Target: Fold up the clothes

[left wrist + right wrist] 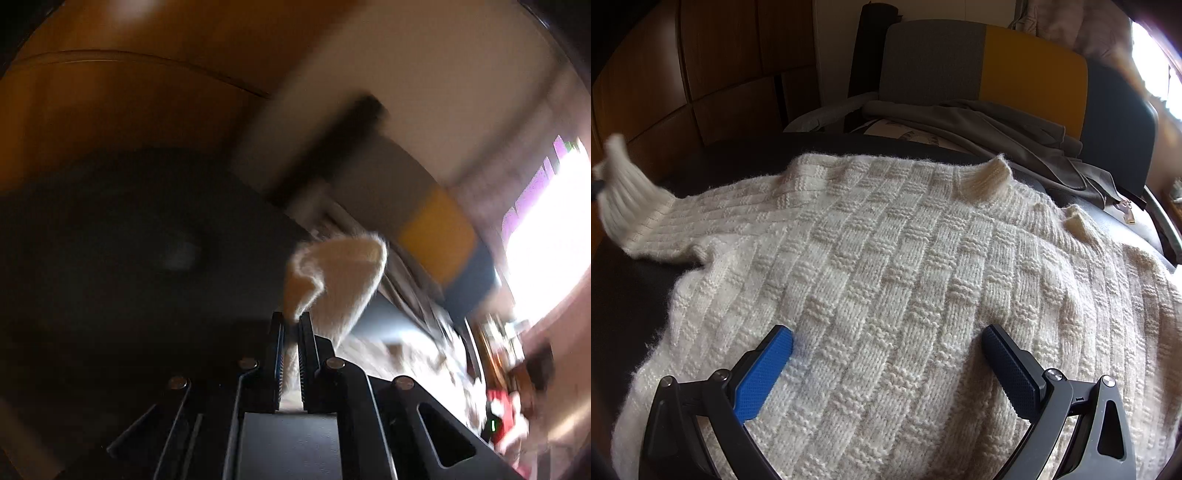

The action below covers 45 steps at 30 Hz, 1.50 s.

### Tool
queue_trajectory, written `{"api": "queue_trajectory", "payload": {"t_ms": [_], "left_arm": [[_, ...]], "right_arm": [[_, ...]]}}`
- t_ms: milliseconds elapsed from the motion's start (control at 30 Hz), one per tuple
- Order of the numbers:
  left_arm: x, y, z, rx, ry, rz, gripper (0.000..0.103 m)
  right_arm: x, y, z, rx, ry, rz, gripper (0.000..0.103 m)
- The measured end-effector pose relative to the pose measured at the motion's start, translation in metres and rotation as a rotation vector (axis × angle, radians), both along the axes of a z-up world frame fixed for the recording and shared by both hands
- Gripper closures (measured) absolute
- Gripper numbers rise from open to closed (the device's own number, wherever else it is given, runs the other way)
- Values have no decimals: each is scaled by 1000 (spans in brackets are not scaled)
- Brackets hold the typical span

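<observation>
A cream basket-weave knitted sweater (886, 240) lies spread flat on a black surface (635, 288), its ribbed collar (986, 177) at the far side. My right gripper (886, 336) hovers open over the sweater's body, blue pads wide apart and nothing between them. The left sleeve (701, 214) runs out to the left, and its ribbed cuff (620, 184) is lifted and blurred at the frame edge. In the left wrist view my left gripper (291, 321) is shut on that cream cuff (340, 280), which sticks up past the fingertips above the black surface (129, 240).
Behind the sweater stands a chair (960, 59) with a grey, yellow and dark blue back, and a grey garment (997, 125) is draped over its seat. Wooden cabinets (701, 74) fill the back left. A bright window (1160, 74) glares at the right.
</observation>
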<state>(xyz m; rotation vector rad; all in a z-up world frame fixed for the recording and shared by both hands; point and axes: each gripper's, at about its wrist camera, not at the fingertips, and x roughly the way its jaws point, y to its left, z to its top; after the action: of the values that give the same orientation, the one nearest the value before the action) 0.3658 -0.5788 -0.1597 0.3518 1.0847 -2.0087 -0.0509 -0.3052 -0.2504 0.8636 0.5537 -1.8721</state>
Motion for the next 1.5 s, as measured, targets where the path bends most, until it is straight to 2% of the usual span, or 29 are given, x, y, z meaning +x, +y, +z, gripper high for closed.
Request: {"api": "queue_trajectory", "payload": {"t_ms": [67,167,233,267,367,400,500,600,700,767,867,967,1067,1100,1200,1333,1367,1433,1500], "left_arm": [[29,-9,-11,49,-20,81,98],[62,-13,-35,138,-99,239,99],[78,-14,-48,201,-150,353,90],[84,-14,-53,230,-175,400,79],[79,-6,-42,190,-224,453,79],[69,0,-33,144,-218,419,77],[-1,15,-11,26,-242,173,73],[-90,31,-16,-60,-418,-73,73],[-150,34,-42,-81,-546,-195,73],[-162,35,-53,-68,-591,-202,73],[-165,29,-61,-89,-608,-173,70],[-172,23,-63,-105,-626,-169,68],[-174,15,-65,-113,-647,-165,67],[-174,14,-67,-118,-653,-162,67],[-173,8,-68,-134,-677,-143,66],[-182,-9,-59,-74,-711,-60,67],[-186,-10,-54,-80,-735,-40,69],[-192,4,-30,-169,-732,15,71],[-200,28,-6,-240,-648,12,69]], "right_arm": [[1,0,0,0,1,-1,0],[2,-1,-2,1,2,-2,0],[2,-1,-2,2,3,-2,0],[2,-1,-2,2,3,-2,0],[1,-2,-3,6,5,-2,0],[1,-3,-3,9,6,-2,0],[1,-7,-4,33,14,-3,0],[-5,-15,1,63,-21,23,0],[-16,-28,21,33,-66,61,0],[-19,-42,33,29,-33,92,0],[-25,-75,40,37,30,137,0],[-34,-116,23,114,69,150,0],[-49,-144,-3,130,25,109,0],[-53,-145,-2,102,30,89,0],[-59,-157,1,109,41,75,0],[-69,-169,5,107,31,59,0],[-68,-166,7,110,22,70,0],[-66,-160,13,109,1,94,0],[-72,-134,26,75,1,90,0]]}}
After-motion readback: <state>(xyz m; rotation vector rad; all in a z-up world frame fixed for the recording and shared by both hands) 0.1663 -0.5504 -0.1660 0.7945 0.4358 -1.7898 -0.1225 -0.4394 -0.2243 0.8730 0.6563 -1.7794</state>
